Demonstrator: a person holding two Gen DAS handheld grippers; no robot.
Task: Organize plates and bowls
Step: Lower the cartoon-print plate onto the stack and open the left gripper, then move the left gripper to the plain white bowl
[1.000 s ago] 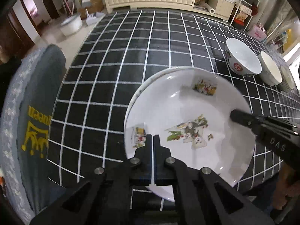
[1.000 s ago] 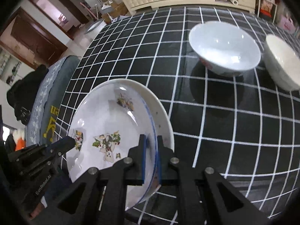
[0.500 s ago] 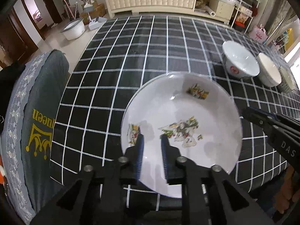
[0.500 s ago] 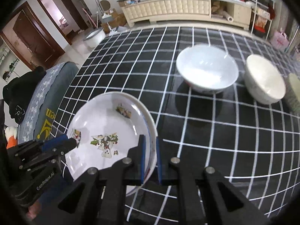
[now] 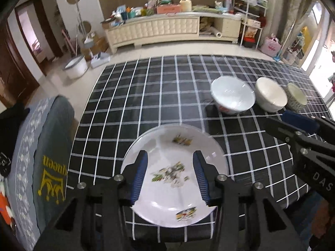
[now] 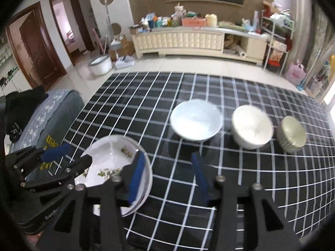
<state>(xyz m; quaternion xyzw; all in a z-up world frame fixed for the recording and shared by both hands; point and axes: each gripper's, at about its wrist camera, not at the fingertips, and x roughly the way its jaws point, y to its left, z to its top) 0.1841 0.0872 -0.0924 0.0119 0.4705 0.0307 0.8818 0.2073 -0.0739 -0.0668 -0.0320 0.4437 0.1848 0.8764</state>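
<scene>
A white plate with flower prints [image 5: 173, 146] lies flat on the black checked tablecloth [image 5: 146, 104] near its front edge. A second rim seems to show under it on the right. My left gripper [image 5: 170, 175] hangs above the plate. Its jaws are opening and the blue pads touch nothing. My right gripper [image 6: 167, 173] is above the plate's [image 6: 108, 156] right rim, its jaws also opening with nothing between them. Further right stand a large white bowl [image 6: 195, 121], a cream bowl [image 6: 251, 127] and a small greenish bowl [image 6: 292, 133], apart from one another.
A chair under a grey cover with a yellow print [image 5: 48, 156] stands against the table's left side. Each gripper shows in the other's view: the right gripper [image 5: 286, 123], the left gripper [image 6: 71, 156]. A white bucket [image 5: 75, 69] and a long cabinet [image 5: 167, 31] stand beyond the table.
Both grippers were shut on the plate's rim, left and right. They have let go, opened and risen away, and the plate now lies on the table.
</scene>
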